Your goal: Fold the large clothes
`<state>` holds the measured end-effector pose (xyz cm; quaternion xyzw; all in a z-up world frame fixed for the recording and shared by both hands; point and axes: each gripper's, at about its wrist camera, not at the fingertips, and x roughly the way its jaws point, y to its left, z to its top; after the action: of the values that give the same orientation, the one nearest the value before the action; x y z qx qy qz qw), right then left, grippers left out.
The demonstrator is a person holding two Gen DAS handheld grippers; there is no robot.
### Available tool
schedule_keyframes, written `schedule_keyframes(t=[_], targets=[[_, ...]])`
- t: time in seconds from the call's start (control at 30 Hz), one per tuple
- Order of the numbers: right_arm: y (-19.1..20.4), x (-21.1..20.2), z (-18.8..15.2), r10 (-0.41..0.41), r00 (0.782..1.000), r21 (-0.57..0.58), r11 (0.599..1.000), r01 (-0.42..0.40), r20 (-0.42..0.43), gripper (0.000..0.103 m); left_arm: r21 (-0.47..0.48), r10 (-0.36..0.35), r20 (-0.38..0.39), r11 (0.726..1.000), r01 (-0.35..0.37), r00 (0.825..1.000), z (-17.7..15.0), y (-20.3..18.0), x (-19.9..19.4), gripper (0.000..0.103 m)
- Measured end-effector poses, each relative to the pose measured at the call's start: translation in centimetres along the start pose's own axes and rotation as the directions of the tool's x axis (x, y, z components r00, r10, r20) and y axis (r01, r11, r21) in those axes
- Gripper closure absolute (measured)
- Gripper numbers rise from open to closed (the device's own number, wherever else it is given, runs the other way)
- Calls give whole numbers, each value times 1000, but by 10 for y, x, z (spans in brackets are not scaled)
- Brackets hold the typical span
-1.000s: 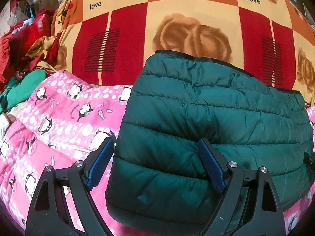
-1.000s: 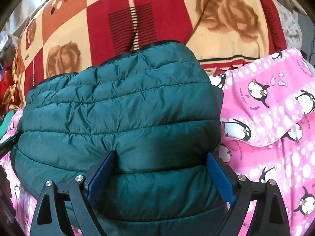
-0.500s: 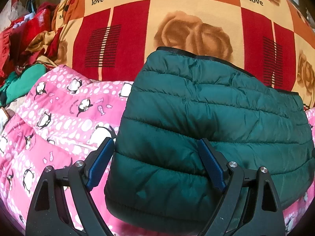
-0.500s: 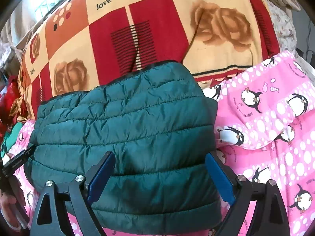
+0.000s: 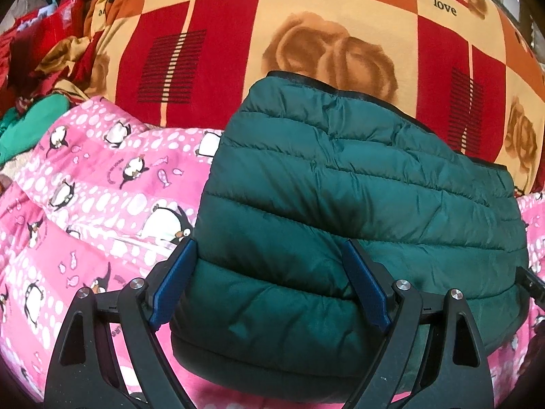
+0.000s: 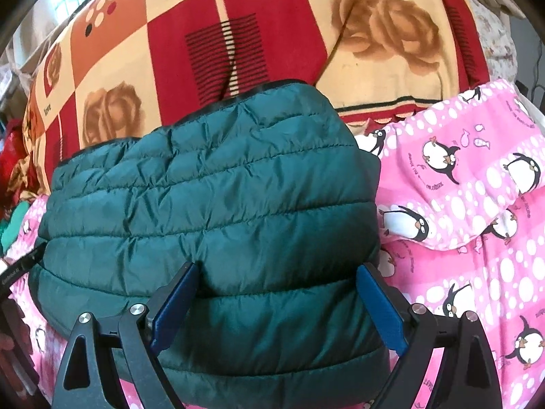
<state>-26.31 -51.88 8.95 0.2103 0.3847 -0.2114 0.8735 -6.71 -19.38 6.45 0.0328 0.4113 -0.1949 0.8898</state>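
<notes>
A dark green quilted puffer jacket (image 5: 357,204) lies folded into a thick rectangular bundle on a pink penguin-print blanket (image 5: 102,197). It also shows in the right wrist view (image 6: 211,204). My left gripper (image 5: 269,272) is open, its blue-padded jaws spread over the bundle's near left part, holding nothing. My right gripper (image 6: 277,294) is open too, jaws spread over the bundle's near right part. The tip of the other gripper shows at each view's edge.
A red, orange and cream rose blanket (image 5: 306,34) marked "love" covers the bed behind the jacket. A heap of red and green clothes (image 5: 34,78) lies at the far left. The pink blanket (image 6: 477,204) extends right of the jacket.
Both grippers have drawn back and up a little from the jacket, staying open. The jacket bundle lies where it was.
</notes>
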Motion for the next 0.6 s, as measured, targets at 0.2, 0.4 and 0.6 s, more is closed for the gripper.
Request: schedule_keyframes(t=[0.2,0.4,0.6], targets=[[-15,-5,7,-3,1000,71,997,1,29,12,-54,-56,-18,997,55,998,1,9,-1,16],[-22,8,6,10,1000,78,997,-9,-9,9,-159,-161,-28,975,155,986,8,26,3,15],[-15,8,9,-8,1000,60,998,8,9,9,-175,-175,-32,970,167,984,11,26,4,12]])
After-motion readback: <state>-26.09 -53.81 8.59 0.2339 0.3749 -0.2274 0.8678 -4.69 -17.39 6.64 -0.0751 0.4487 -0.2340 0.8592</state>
